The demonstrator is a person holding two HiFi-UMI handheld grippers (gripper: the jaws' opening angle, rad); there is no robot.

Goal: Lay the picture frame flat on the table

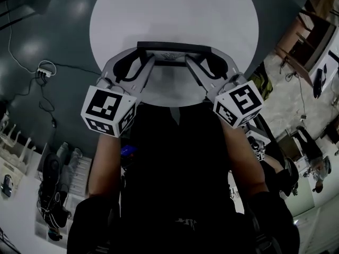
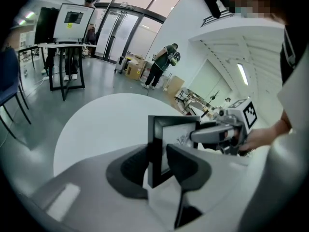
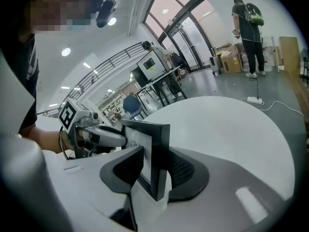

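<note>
A black picture frame (image 1: 172, 54) with a white print stands upright, held between my two grippers over the near part of the round white table (image 1: 175, 15). My left gripper (image 1: 139, 63) is shut on the frame's left edge (image 2: 155, 144), one pad behind it and one in front. My right gripper (image 1: 205, 63) is shut on the opposite edge (image 3: 161, 149). In the left gripper view, the right gripper (image 2: 212, 133) shows at the frame's far side. The right gripper view shows the left gripper (image 3: 99, 137) beyond the frame. The frame's bottom edge is hidden by the jaws.
A power strip (image 1: 43, 72) and cables lie on the dark floor left of the table. Wooden furniture (image 1: 310, 41) stands at the right. People (image 2: 161, 64) stand far off near cardboard boxes and glass doors, and a dark table with a board (image 2: 67, 42) stands beyond.
</note>
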